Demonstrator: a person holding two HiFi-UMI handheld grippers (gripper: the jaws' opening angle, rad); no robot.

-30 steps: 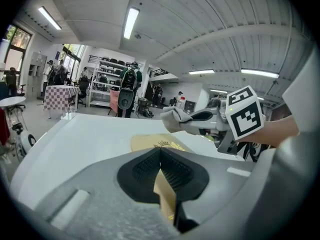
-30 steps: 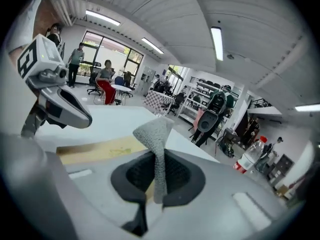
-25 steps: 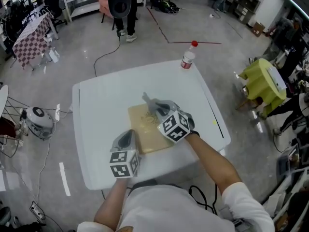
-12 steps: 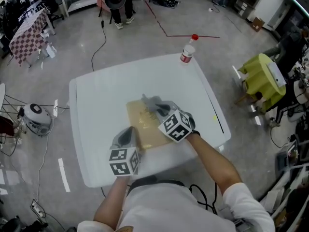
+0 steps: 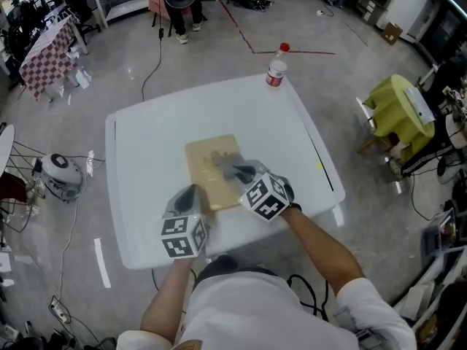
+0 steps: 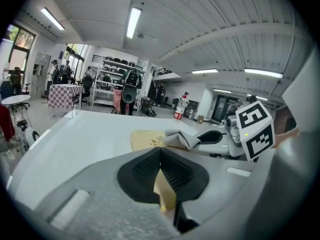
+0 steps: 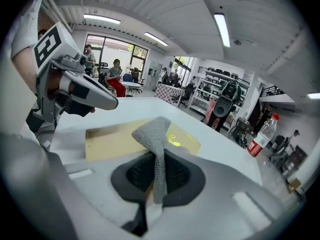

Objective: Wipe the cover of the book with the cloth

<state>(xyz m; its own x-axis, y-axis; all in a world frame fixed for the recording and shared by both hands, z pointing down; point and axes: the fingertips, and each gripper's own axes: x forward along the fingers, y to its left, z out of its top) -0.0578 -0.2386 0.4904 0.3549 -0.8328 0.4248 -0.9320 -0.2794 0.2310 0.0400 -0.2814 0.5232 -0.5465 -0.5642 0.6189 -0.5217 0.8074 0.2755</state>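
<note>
Midway across the worktop (image 5: 146,144), the book (image 5: 208,159) lies with its long axis running away from me. My left gripper (image 5: 191,194) is clamped on its near-left corner. My right gripper (image 5: 243,172) pinches the cloth (image 5: 229,168) mid-cover, with bare cover ahead.

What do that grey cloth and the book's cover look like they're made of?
Cloth: soft knitted or woven fabric, matte grey; pebbly texture, limp fold. Book cover: probably matte card or paper, tan, lying flat, with a brighter gold design.
</note>
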